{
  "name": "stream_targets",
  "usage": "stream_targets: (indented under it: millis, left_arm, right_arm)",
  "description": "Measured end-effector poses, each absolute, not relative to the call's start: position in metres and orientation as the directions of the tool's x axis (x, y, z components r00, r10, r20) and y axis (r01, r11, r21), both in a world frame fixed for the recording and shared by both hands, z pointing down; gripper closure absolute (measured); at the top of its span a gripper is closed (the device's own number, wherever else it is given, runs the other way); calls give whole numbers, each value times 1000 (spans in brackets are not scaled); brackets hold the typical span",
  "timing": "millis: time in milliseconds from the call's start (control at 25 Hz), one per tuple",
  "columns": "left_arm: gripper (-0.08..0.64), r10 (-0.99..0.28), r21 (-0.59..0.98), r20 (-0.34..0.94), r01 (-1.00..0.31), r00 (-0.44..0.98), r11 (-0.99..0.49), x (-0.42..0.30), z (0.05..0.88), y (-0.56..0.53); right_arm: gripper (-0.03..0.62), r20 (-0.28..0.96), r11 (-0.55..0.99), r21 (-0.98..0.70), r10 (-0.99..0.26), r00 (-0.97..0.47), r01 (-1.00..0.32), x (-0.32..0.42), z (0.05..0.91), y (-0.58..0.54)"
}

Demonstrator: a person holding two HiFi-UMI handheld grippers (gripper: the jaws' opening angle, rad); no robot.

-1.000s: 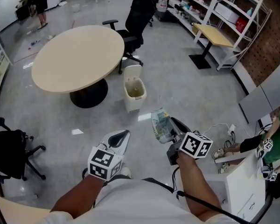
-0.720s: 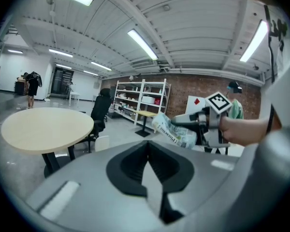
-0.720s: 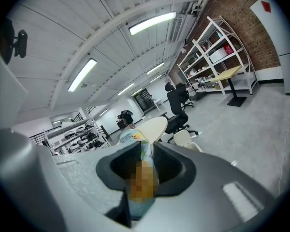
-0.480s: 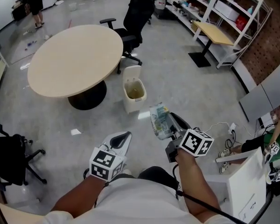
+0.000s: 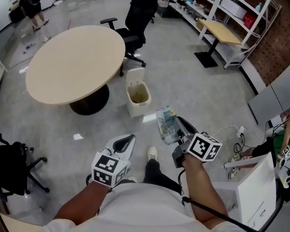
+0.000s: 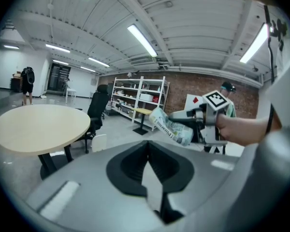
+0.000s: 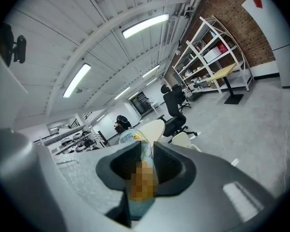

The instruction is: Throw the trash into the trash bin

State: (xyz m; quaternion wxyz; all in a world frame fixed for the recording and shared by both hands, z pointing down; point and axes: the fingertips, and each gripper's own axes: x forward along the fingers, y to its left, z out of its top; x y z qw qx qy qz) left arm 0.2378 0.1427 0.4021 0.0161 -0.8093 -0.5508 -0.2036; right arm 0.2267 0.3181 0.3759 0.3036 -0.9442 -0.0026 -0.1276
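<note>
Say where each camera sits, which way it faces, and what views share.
Head view: on the head, steeply down at round table and trash bin; forearms, left tongs, right tongs show.
Left gripper view: on left tongs, along its shut tips toward the table; right hand shows.
Right gripper view: on right tongs, along tips clamped on the packet.
Shared: all show table, bin, packet.

Grippers: 2, namely left gripper (image 5: 127,140) and right gripper (image 5: 178,127).
trash packet (image 5: 166,126), crumpled: 1.
trash bin (image 5: 134,108): 1.
round table (image 5: 75,64): 1.
small desk (image 5: 221,34), yellow top: 1.
office chairs (image 5: 135,18), black: at least 2.
shelf unit (image 5: 221,6): 1.
paper scrap (image 5: 78,137) on floor: 1.
</note>
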Motion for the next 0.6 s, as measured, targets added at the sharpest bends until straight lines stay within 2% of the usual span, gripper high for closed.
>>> stream_targets:
  millis: [600]
  left_arm:
    - [551,843,225,372,843,389,-488,281,410,151]
  right_arm:
    - [509,278,-827,-562,-165,946,21,283,389,325]
